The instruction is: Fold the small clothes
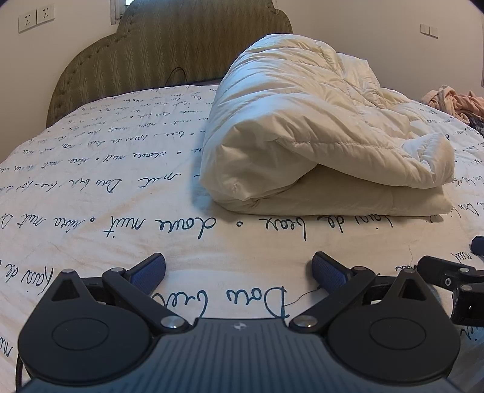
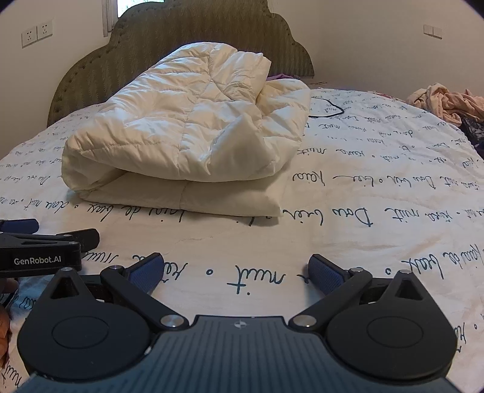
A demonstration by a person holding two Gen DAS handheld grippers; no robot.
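Where the bed's far right edge curves away, a heap of pink and beige clothes (image 2: 447, 104) lies crumpled, well apart from both tools. Bed cover (image 2: 348, 241): cream, printed with dark cursive script, bare in the foreground. Duvet (image 2: 187, 145): off-white, quilted, folded in a thick roll at mid-bed. Cable (image 2: 328, 108): thin, black, looped on the cover just right of the duvet. Headboard (image 1: 145, 57): olive, padded, scalloped, against a pale wall (image 1: 363, 36). Sockets (image 1: 36, 18): two, upper left; a switch plate (image 1: 429, 30) at right. Left gripper (image 1: 239, 272): jaws spread wide, holding nothing, low over the cover. Right gripper (image 2: 236, 272): likewise spread and empty, beside the left.
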